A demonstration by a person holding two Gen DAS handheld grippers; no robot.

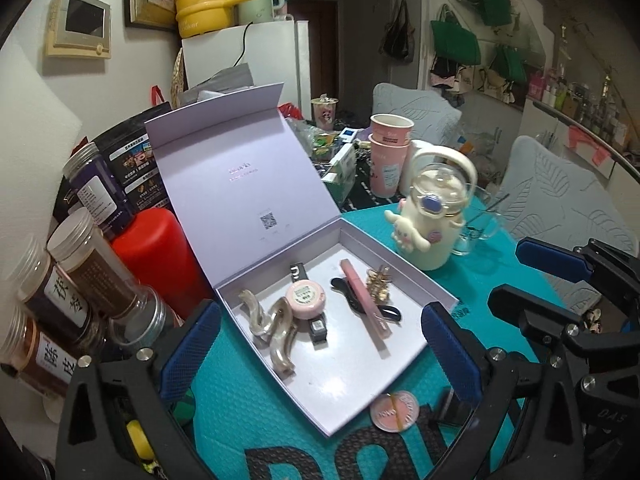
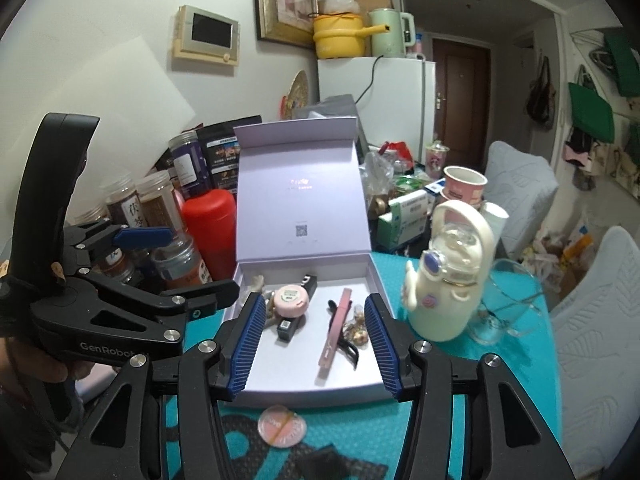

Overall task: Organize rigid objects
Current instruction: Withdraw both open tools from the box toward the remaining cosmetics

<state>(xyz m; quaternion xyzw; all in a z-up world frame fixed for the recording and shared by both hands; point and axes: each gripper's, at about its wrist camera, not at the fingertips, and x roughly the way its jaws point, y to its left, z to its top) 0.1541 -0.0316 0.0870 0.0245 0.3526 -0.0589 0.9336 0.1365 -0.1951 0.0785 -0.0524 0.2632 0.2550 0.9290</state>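
An open lavender box (image 1: 404, 354) (image 2: 376, 276) lies on the teal mat, lid upright. Inside lie a pearly wavy hair clip (image 1: 276, 328), a round pink case (image 1: 306, 300) (image 2: 291, 299) on a black tube, a pink stick (image 1: 364, 298) (image 2: 336, 326), a black clip (image 1: 352, 300) (image 2: 348, 346) and a gold clip (image 1: 378, 282) (image 2: 358, 330). A round pink badge (image 1: 394, 410) (image 2: 282, 426) lies on the mat in front of the box. My left gripper (image 1: 316, 354) is open and empty over the box's near side. My right gripper (image 2: 316, 344) is open and empty over the box front; it also shows in the left wrist view (image 1: 520, 276).
A cream cartoon bottle (image 1: 430, 220) (image 2: 452, 276) and a glass mug (image 2: 508, 304) stand right of the box. A red canister (image 1: 160, 256) (image 2: 210, 228) and several spice jars (image 1: 80, 264) stand left. Pink paper cups (image 1: 388, 152) and clutter sit behind.
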